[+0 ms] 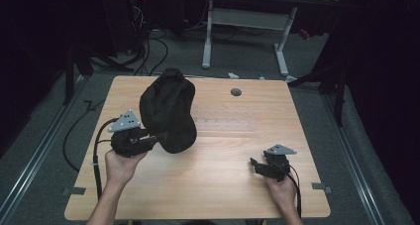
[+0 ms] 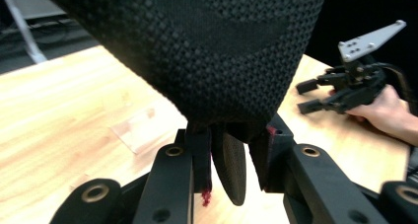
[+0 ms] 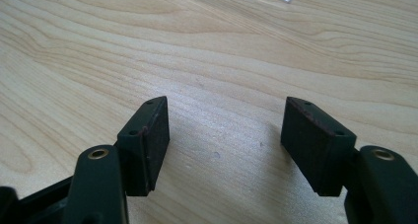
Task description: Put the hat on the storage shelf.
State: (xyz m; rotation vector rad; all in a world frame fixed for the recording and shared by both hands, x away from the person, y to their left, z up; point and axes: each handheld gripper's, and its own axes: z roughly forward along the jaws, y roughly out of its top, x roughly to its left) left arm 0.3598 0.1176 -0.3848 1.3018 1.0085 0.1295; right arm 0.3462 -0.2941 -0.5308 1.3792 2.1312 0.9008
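Observation:
A black mesh fabric bag (image 1: 168, 113) hangs lifted over the left half of the wooden table (image 1: 213, 190). My left gripper (image 1: 156, 139) is shut on the bag's lower edge. In the left gripper view the mesh bag (image 2: 207, 46) bulges above the left gripper (image 2: 231, 135), with a fold of fabric pinched between the jaws. My right gripper (image 1: 255, 165) rests low near the table's front right, apart from the bag. Its jaws stand open in the right gripper view (image 3: 224, 135), with bare wood between them. The right gripper (image 2: 310, 95) also appears far off in the left gripper view.
A clear plastic strip (image 1: 223, 124) lies flat mid-table, right of the bag. A grey round cap (image 1: 236, 92) sits in the tabletop near the far edge. Beyond the table stand a white-legged desk (image 1: 245, 19) and cables (image 1: 148, 46) on the floor.

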